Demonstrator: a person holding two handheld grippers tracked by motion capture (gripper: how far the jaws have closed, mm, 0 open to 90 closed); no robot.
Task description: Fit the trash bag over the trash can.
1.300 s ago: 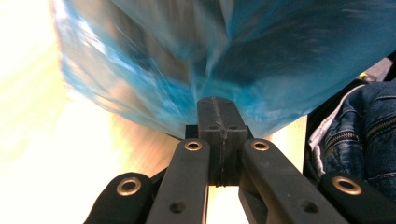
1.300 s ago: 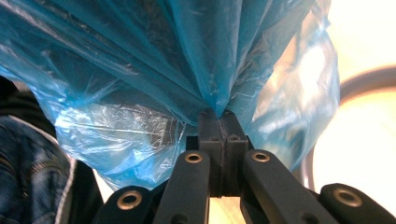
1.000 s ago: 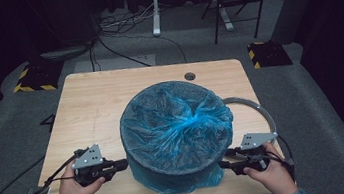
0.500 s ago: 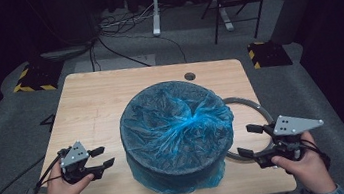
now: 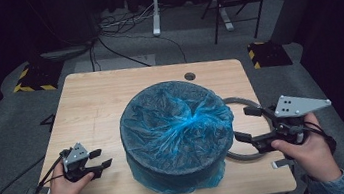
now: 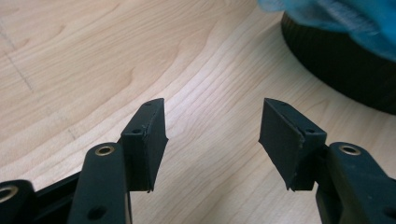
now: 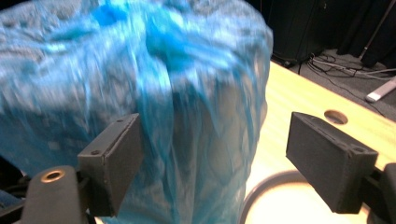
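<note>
Although already covered by the crumpled blue plastic bag [image 5: 176,124] and standing mid-surface, round black bin [image 6: 336,65] probably not finished yet: grey hoop [image 5: 239,99] lying unused just right of it, left hand-held gripper [image 5: 102,157] and right hand-held gripper [image 5: 243,124] both gaping, empty.
</note>
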